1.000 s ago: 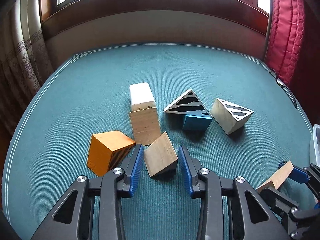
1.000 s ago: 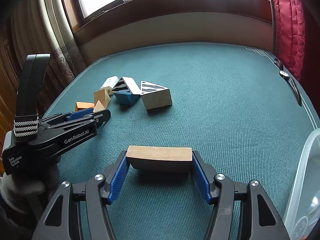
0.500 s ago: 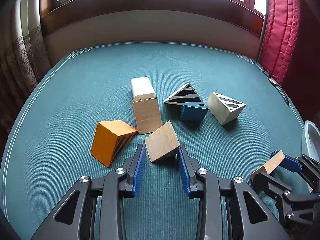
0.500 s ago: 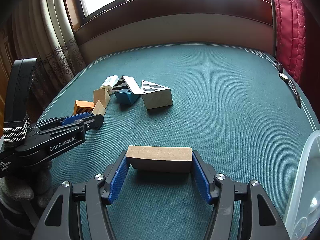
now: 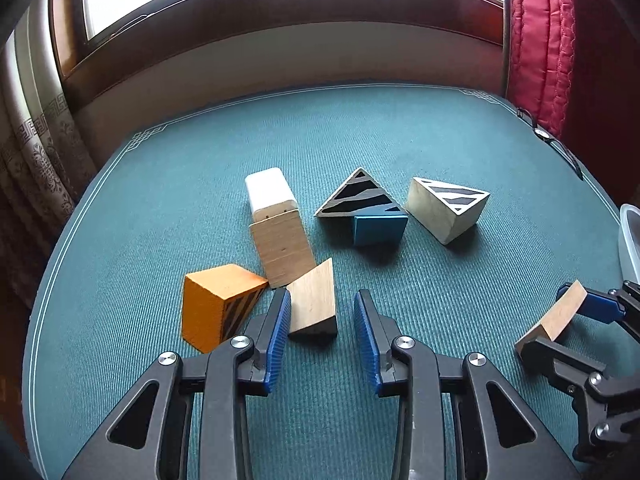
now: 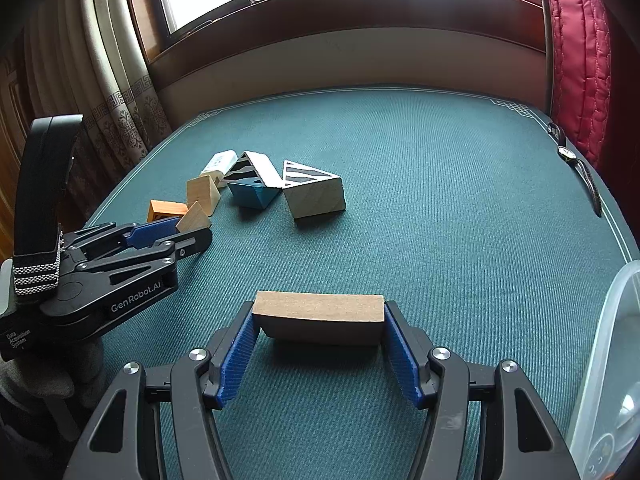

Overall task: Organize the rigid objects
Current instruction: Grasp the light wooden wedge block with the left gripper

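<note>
We are straddling a small wooden wedge (image 5: 313, 302) with our left gripper (image 5: 320, 312) spread apart, while our right gripper (image 6: 318, 334) is clamping a wooden block (image 6: 319, 317).

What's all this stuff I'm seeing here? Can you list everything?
Plain wooden wedge: 1, tan, between open fingers of left hand-held gripper.
Wooden block: 1, tan, clamped in right hand-held gripper.
Orange block: 1, left of wedge.
White-tipped block: 1, tan, mid-table.
Blue block: 1, striped face, centre.
Pale striped block: 1, right of blue.
Table: 1, teal cloth.
Watch: 1, right edge.
Plastic tub: 1, clear, right.
Left hand-held gripper: black, blue pads.
Right hand-held gripper: same.
</note>
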